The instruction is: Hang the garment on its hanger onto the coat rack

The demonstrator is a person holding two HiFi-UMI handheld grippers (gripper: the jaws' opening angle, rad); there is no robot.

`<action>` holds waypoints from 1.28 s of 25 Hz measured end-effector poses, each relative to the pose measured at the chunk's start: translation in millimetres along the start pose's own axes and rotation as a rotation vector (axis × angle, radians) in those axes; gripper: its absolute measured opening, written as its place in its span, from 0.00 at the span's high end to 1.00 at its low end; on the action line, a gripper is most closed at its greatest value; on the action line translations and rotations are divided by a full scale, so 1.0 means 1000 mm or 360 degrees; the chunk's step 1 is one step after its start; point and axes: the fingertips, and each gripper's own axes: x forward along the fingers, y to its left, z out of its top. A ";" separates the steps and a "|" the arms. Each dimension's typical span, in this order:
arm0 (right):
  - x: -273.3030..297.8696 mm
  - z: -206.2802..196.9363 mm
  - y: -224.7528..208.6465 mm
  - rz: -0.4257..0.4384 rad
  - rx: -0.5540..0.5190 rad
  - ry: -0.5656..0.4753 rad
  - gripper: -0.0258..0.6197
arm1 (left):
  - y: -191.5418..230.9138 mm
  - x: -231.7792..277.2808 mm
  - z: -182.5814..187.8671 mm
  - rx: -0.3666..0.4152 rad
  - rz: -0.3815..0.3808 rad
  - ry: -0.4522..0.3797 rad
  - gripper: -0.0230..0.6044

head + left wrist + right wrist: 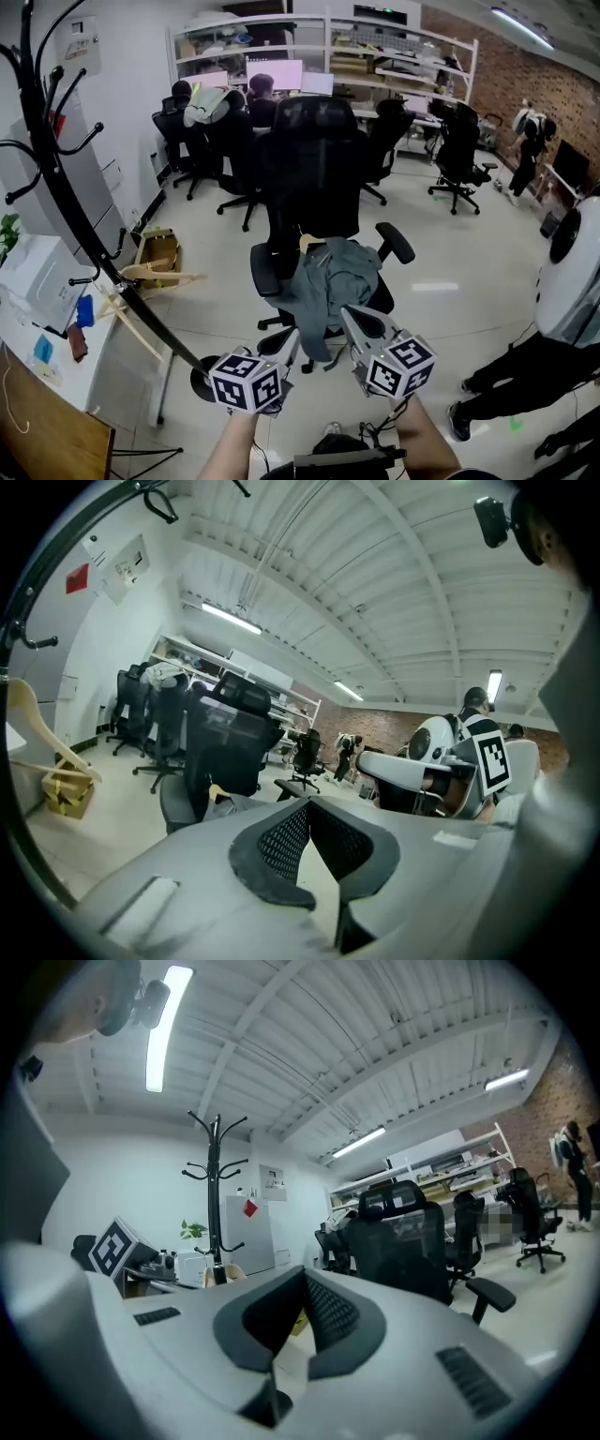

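Grey-green garment (330, 279) lies heaped on the black chair (314, 178) seat, wooden hanger (309, 244) tip showing. Coat rack (56, 169) stands left. Left gripper (293, 336) and right gripper (349, 312) are both closed, empty, near the garment.

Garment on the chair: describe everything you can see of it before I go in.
The garment is soft grey-green cloth, crumpled in a heap on the seat of the black office chair. One part hangs down over the seat's front edge. A pale wooden end of its hanger sticks out at the top of the heap, near the backrest. Nothing lies on top of it.
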 end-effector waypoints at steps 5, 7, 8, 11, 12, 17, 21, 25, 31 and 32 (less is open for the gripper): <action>0.019 0.004 -0.047 0.0050 0.0065 0.0019 0.96 | -0.001 0.048 0.021 0.0030 0.0052 0.0024 0.96; 0.025 0.007 -0.063 0.0061 0.0084 0.0020 0.95 | 0.001 0.066 0.029 0.0053 0.0079 0.0038 0.96; 0.027 0.006 -0.070 0.0064 0.0096 0.0030 0.96 | 0.003 0.074 0.031 0.0055 0.0093 0.0046 0.96; 0.032 0.001 -0.093 0.0038 0.0127 0.0068 0.96 | 0.010 0.098 0.037 0.0051 0.0104 0.0063 0.96; 0.035 0.001 -0.102 0.0024 0.0134 0.0072 0.96 | 0.013 0.107 0.039 0.0053 0.0100 0.0071 0.96; 0.060 0.009 -0.149 -0.0067 0.0136 0.0060 0.96 | 0.039 0.155 0.058 0.0074 0.0050 0.0081 0.96; 0.093 0.018 -0.170 -0.0113 0.0085 0.0065 0.96 | 0.066 0.184 0.072 0.0110 0.0023 0.0070 0.96; 0.126 0.026 -0.189 -0.0165 0.0035 0.0084 0.96 | 0.096 0.210 0.079 0.0088 -0.0008 0.0073 0.96; 0.160 0.020 -0.215 -0.0222 0.0030 0.0147 0.96 | 0.128 0.243 0.092 0.0092 -0.0035 0.0064 0.96; 0.164 0.020 -0.220 -0.0230 0.0034 0.0152 0.96 | 0.132 0.249 0.092 0.0097 -0.0031 0.0074 0.96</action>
